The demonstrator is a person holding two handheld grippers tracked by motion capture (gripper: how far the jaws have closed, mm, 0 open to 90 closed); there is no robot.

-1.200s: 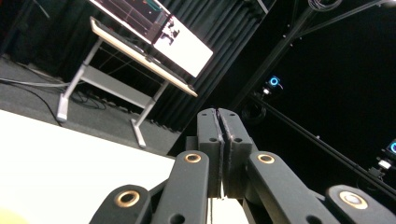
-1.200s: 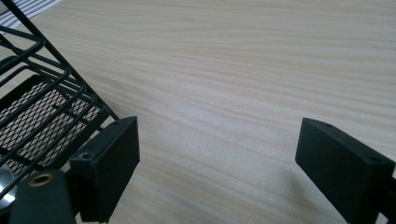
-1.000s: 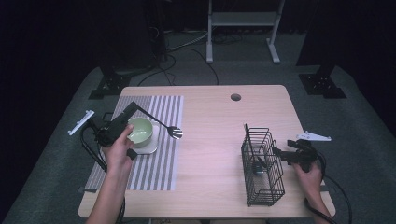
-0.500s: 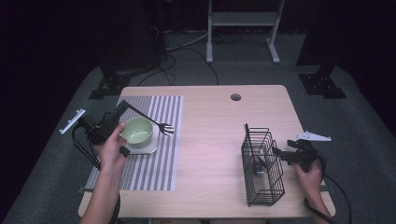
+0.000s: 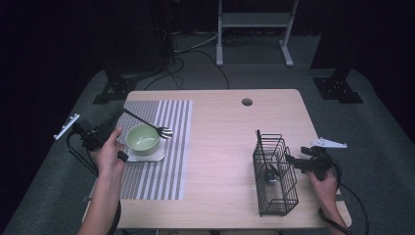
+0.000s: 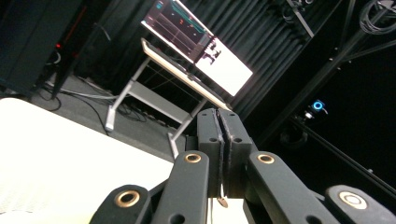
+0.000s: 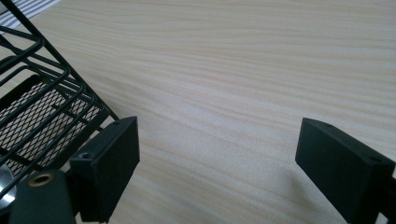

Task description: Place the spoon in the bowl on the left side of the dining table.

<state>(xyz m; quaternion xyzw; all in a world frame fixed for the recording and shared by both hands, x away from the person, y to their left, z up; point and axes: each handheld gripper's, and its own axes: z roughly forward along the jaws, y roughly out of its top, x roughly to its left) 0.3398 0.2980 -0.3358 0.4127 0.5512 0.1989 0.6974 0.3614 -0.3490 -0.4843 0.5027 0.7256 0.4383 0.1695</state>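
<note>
L gripper (image 5: 100, 134) pinches fork (image 5: 147, 123) handle, tines held over green bowl (image 5: 143, 139), prob. for placing beside it. R gripper (image 7: 219, 163) jaws spread wide beside wire basket (image 5: 275, 178), idle.

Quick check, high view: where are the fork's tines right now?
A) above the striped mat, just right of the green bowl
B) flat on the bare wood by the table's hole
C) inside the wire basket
A: the fork, held in the left tool, slants across the green bowl and its tines end over the striped mat.

High view: above, facing forward and down on table (image 5: 220, 147)
Right gripper view: close, low over same table (image 7: 243, 70) — beside basket (image 7: 32, 93)
Left gripper view: tilted upward — toward monitor (image 6: 201, 46)
</note>
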